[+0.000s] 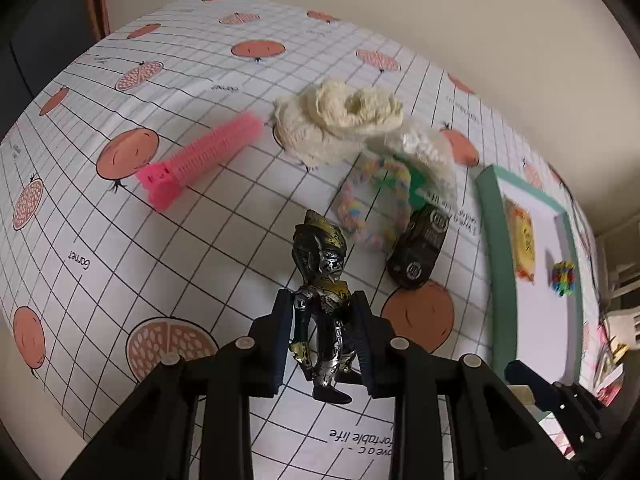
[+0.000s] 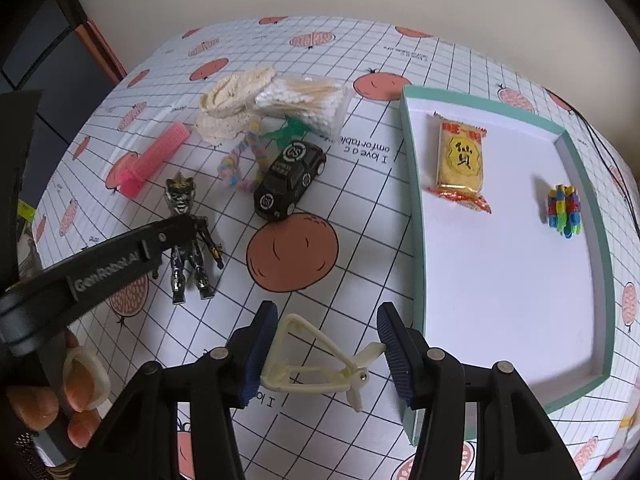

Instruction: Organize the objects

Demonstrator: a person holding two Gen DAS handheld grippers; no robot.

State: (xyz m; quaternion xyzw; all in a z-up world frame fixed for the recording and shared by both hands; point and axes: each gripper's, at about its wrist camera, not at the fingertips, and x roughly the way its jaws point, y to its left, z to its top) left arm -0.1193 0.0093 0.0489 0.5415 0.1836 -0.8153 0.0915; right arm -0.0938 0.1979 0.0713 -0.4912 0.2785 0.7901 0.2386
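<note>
table (image 2: 360, 264): grid cloth | on it: tray (image 2: 412, 200), toy car (image 2: 290, 180), pink roller (image 2: 154, 160), figurine (image 2: 188, 236)

Landmark: tray (image 2: 412, 240) | inside: mostly bare floor, only snack packet (image 2: 460, 164) near its far-left corner and coloured block cluster (image 2: 564, 210) at its right wall | just left: open tablecloth (image 2: 360, 264) lane | farther left: toy car (image 2: 290, 180), figure (image 2: 188, 216), pink roller (image 2: 156, 158), piled crochet pieces (image 2: 232, 100) crowd passage

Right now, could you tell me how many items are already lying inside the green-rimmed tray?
2: a yellow snack packet near the far left corner of the tray, and a multicoloured plastic piece by its right wall. Nothing seems hidden.
</note>
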